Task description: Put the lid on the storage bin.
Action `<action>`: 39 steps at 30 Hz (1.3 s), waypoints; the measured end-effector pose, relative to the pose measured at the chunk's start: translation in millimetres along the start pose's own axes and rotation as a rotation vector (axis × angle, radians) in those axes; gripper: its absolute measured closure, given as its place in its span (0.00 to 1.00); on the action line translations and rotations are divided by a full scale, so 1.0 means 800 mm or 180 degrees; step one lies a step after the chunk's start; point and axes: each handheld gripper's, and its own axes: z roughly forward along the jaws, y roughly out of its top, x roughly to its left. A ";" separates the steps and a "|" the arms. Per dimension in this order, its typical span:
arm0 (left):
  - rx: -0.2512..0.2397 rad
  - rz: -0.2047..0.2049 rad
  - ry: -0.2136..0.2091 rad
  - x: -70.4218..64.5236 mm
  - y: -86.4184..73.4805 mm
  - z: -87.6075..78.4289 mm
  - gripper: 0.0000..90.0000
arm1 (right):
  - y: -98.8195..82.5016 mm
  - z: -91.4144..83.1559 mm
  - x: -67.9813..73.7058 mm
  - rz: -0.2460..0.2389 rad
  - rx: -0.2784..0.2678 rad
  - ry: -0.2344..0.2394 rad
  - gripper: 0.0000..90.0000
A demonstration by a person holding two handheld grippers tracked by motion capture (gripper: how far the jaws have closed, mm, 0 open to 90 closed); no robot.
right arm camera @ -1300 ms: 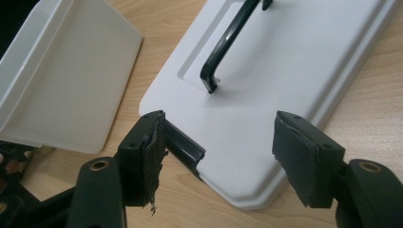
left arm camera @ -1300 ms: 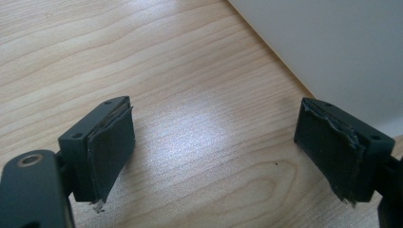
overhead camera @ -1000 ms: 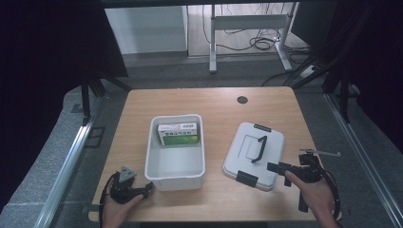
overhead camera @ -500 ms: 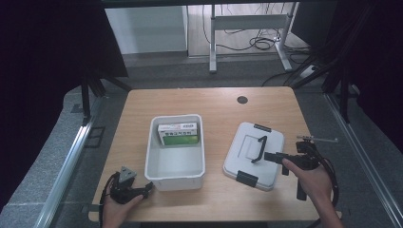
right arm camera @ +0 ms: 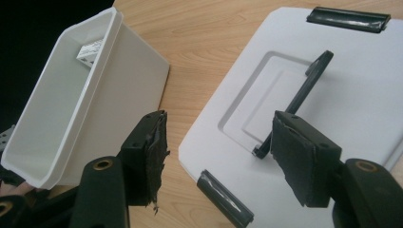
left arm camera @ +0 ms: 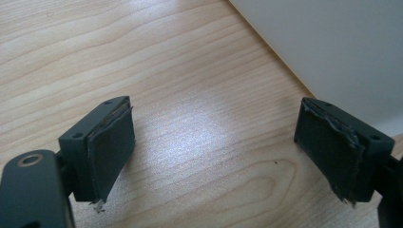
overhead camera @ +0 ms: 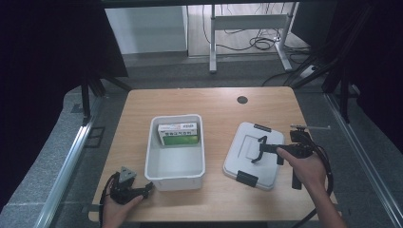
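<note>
A wooden table [overhead camera: 214,102] is standing on a grey floor, with dark curtains hanging on both sides and a metal frame and cables lying beyond its far edge. A white tub [overhead camera: 176,152] is sitting left of the table's middle, holding a green and white box [overhead camera: 178,134] against its far wall. A white lid [overhead camera: 254,154] with a black handle [overhead camera: 259,148] and black clips is lying flat toward the right edge. The left gripper [overhead camera: 142,190] is resting near the front left corner, just beside the tub's front left corner; in the left gripper view its jaws are standing wide apart over bare wood, grasping nothing. The right gripper [overhead camera: 260,149] is hovering over the lid, its jaws spread wide around the raised handle without closing on it.
</note>
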 end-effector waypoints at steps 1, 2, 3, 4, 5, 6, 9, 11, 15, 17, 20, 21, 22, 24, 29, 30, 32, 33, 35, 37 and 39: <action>-0.0002 -0.0001 0.0000 0.000 0.000 0.000 0.15 | 0.004 0.001 0.002 -0.0004 0.0009 -0.0011 0.42; -0.0001 -0.0002 0.0000 0.000 0.000 0.000 0.15 | 0.006 0.002 0.003 0.0001 0.0013 -0.0015 0.42; -0.0002 -0.0002 0.0001 0.000 0.000 0.000 0.15 | 0.009 0.003 0.004 0.0002 0.0018 -0.0022 0.42; -0.0002 -0.0002 0.0001 0.000 0.000 0.000 0.15 | 0.009 0.003 0.004 0.0002 0.0018 -0.0022 0.42; -0.0002 -0.0002 0.0001 0.000 0.000 0.000 0.15 | 0.013 0.004 0.005 0.0009 0.0026 -0.0034 0.43; -0.0002 -0.0002 0.0001 0.000 0.000 0.000 0.15 | 0.016 0.005 0.005 0.0008 0.0032 -0.0050 0.43; -0.0002 -0.0002 0.0001 0.000 0.000 0.000 0.15 | 0.020 0.007 0.005 0.0019 0.0043 -0.0065 0.43; -0.0002 -0.0002 0.0001 0.000 0.000 0.000 0.15 | 0.026 0.012 0.003 0.0042 0.0070 -0.0088 0.43; -0.0002 -0.0002 0.0001 0.000 0.000 0.000 0.15 | 0.031 0.020 0.002 0.0074 0.0106 -0.0126 0.44; -0.0002 -0.0003 0.0001 0.000 0.000 0.000 0.15 | 0.033 0.024 0.002 0.0076 0.0126 -0.0150 0.45; -0.0001 -0.0002 0.0000 0.000 0.000 0.000 0.15 | 0.036 0.030 0.003 0.0089 0.0149 -0.0163 0.45; -0.0001 -0.0002 -0.0001 0.000 0.000 0.000 0.15 | 0.037 0.031 0.003 0.0090 0.0154 -0.0173 0.45; 0.0000 -0.0003 0.0000 0.000 0.000 0.000 0.15 | 0.038 0.033 0.003 0.0082 0.0156 -0.0193 0.45; 0.0000 -0.0002 -0.0001 0.000 0.000 0.000 0.15 | 0.040 0.037 0.002 0.0106 0.0186 -0.0227 0.45; 0.0000 -0.0001 -0.0001 0.000 0.000 0.000 0.15 | 0.043 0.043 -0.001 0.0139 0.0227 -0.0294 0.45; 0.0001 0.0000 0.0000 0.000 0.000 0.000 0.15 | 0.043 0.045 -0.001 0.0152 0.0240 -0.0308 0.45; 0.0001 0.0000 -0.0001 0.000 0.000 0.000 0.15 | 0.045 0.049 -0.003 0.0177 0.0275 -0.0354 0.45; 0.0001 0.0000 -0.0001 0.000 0.000 0.000 0.15 | 0.045 0.052 -0.006 0.0191 0.0296 -0.0400 0.46; 0.0001 0.0002 -0.0002 0.000 0.000 0.000 0.15 | 0.045 0.055 -0.008 0.0212 0.0325 -0.0439 0.46; 0.0001 0.0001 -0.0002 0.000 0.000 0.000 0.15 | 0.045 0.059 -0.012 0.0212 0.0360 -0.0491 0.47; 0.0001 0.0002 -0.0002 0.000 0.000 0.000 0.15 | 0.045 0.062 -0.014 0.0247 0.0379 -0.0535 0.48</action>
